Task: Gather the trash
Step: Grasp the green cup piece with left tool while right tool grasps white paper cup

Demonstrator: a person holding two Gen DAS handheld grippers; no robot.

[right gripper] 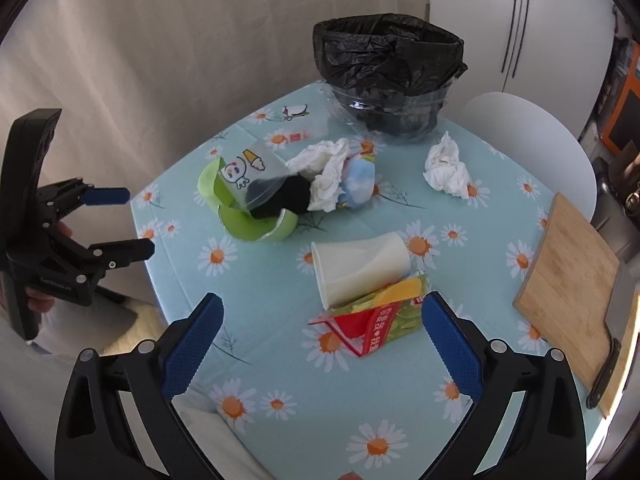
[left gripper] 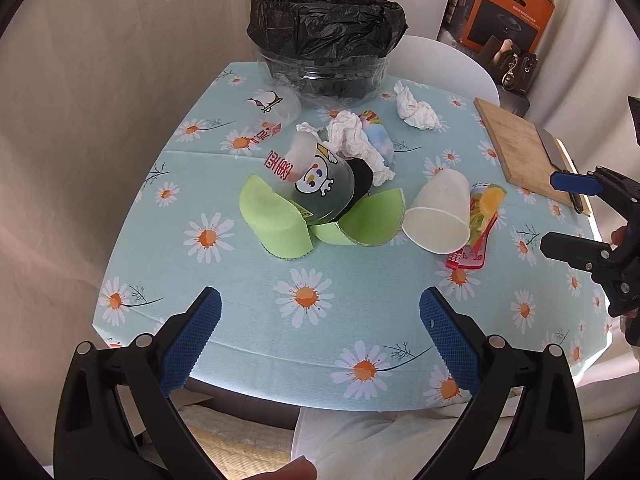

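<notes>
black-lined bin (right gripper: 390, 76) waits empty-handed: left gripper (left gripper: 320, 340) and right gripper (right gripper: 322, 344) both gape, nothing collected yet; next, probably close on the white paper cup (right gripper: 360, 272).

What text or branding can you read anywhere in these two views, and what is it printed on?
"PHILIPS": on the orange and black box behind the table.
Red Chinese characters on the clear plastic cup: too warped to read.
White Chinese characters on the flattened drink carton: too blurred to read.
Red label on the cartoon cup near the trash bin: too small to read.
</notes>
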